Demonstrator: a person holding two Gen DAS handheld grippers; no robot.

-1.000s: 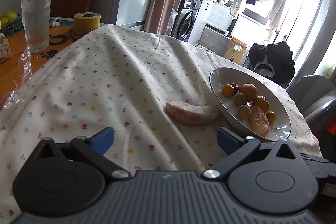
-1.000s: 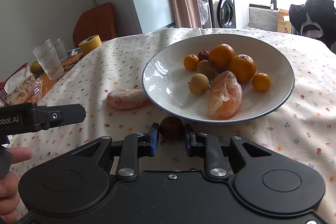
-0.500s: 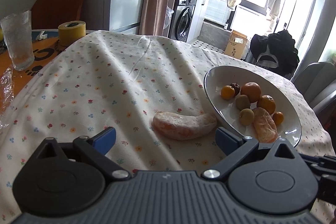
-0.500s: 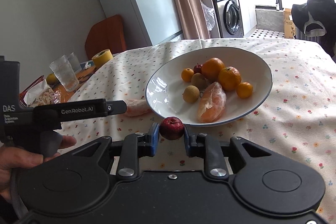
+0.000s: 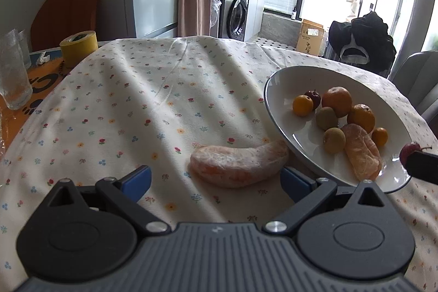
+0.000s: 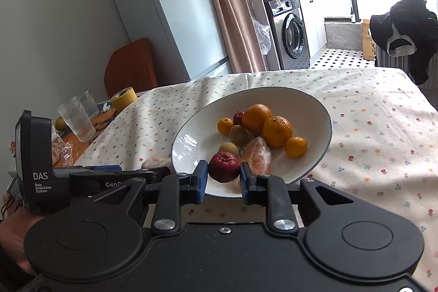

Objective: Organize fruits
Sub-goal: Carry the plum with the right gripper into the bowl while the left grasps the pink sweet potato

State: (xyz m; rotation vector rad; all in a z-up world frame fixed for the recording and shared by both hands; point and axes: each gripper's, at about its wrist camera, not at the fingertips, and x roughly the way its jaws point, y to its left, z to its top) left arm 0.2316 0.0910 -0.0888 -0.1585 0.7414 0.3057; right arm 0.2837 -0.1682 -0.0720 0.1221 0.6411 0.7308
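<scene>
Domestic room, washing machine and bright window behind; counter covered with a flower-print cloth [image 5: 142, 89].

Left tool [image 5: 216, 178]: jaws spread wide, nothing between them, low over the cloth. The peeled citrus segment [image 5: 238, 164] lies on the cloth at 12 o'clock from the tool, just ahead of the blue pads and inside their span. Its long axis runs 9-to-3, crosswise to the tool's forward line and roughly along the closing line of the jaws. Its 3 o'clock end sits against or under the rim of the white plate [image 5: 276, 78]; actual contact cannot be resolved. Judgement: closing now would catch the segment end to end; a wrist turn to grip across the short width looks more secure. The right-hand pad has little room beside the rim.

Right tool [image 6: 221, 177]: jaws narrow, clamped on a small dark-red fruit [image 6: 224, 167], held above the plate's near edge. Plate centre lies at 12 o'clock from it, so release needs only a short forward carry.

Outward: the plate holds oranges, small brownish fruits, another red fruit and a second peeled segment [image 6: 257, 158]. Farther at 10 o'clock, off the cloth: yellow tape roll [image 5: 78, 47] and a drinking glass [image 5: 13, 78].

The left tool is the nearer one to the loose segment.
</scene>
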